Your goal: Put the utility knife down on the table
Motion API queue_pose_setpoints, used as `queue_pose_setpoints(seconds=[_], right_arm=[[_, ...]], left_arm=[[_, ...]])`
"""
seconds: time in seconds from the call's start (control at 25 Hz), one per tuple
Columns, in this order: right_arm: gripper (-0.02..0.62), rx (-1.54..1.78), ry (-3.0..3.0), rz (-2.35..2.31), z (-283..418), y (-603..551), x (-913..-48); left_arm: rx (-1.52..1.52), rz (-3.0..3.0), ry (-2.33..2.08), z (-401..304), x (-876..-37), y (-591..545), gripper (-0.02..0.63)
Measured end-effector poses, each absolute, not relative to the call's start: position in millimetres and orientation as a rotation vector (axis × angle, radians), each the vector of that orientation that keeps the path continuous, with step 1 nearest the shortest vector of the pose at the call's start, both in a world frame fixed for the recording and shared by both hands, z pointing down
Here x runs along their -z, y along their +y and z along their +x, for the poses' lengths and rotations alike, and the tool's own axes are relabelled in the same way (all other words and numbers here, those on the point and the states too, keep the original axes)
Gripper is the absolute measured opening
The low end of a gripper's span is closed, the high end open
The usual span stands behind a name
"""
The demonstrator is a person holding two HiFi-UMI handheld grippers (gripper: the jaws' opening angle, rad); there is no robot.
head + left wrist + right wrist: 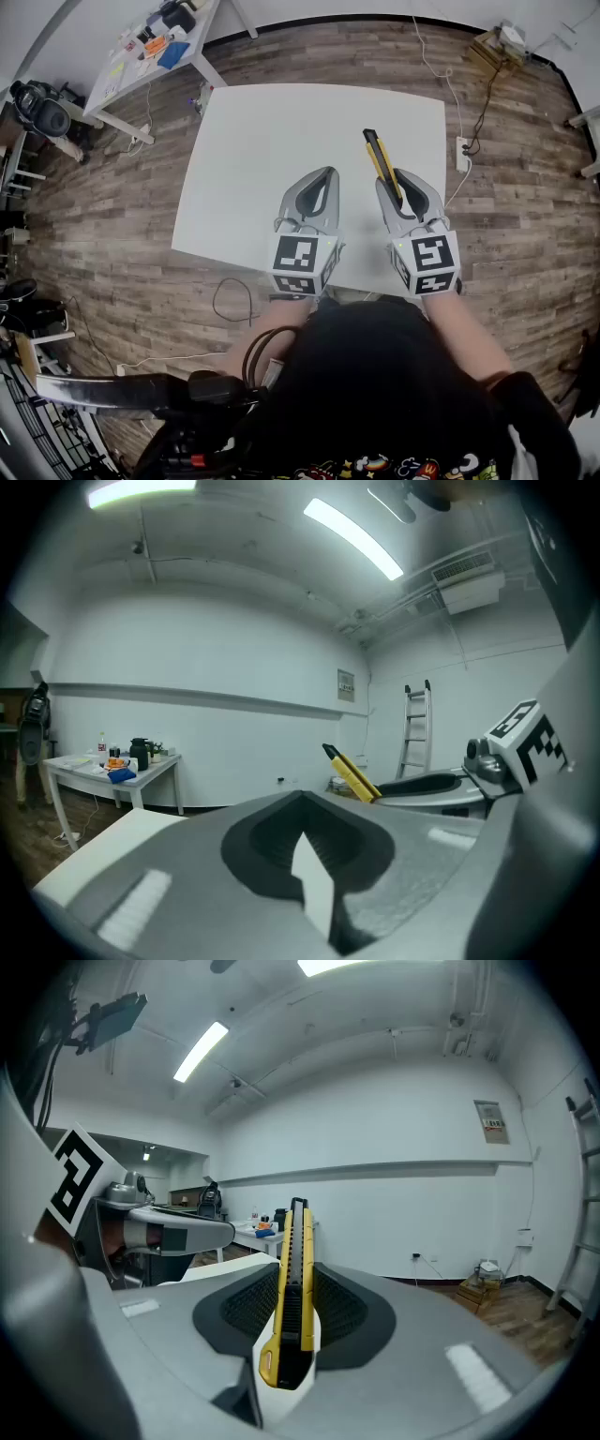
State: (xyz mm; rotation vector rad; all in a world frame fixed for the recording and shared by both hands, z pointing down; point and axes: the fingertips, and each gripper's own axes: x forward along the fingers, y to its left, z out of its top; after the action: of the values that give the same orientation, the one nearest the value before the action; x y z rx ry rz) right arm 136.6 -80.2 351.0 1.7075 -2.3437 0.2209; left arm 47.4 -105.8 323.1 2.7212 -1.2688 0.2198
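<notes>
My left gripper (pixel 323 174) hung over the counter (pixel 253 141) near its front edge, jaws together on nothing. Just beside it, my right gripper (pixel 397 178) had its jaws clamped on the knife (pixel 379 157), which pointed toward the far edge.

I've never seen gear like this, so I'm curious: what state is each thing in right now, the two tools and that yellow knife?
left tool: shut, nothing between its jaws.
right tool: shut on the utility knife.
utility knife: gripped by its handle end, pointing forward over the white table, not yet laid down; whether its blade is out cannot be told.
</notes>
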Motion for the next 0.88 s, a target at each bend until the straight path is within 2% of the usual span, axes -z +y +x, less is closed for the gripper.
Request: queue_pose_setpoints(seconds=[0.88], right_arm=[[0.133,-0.313,-2.359,1.646,129.4,-103.3,-377.2]], left_arm=[[-0.247,2.646,-1.315,34.9,-339.8,-114.2,0.000]])
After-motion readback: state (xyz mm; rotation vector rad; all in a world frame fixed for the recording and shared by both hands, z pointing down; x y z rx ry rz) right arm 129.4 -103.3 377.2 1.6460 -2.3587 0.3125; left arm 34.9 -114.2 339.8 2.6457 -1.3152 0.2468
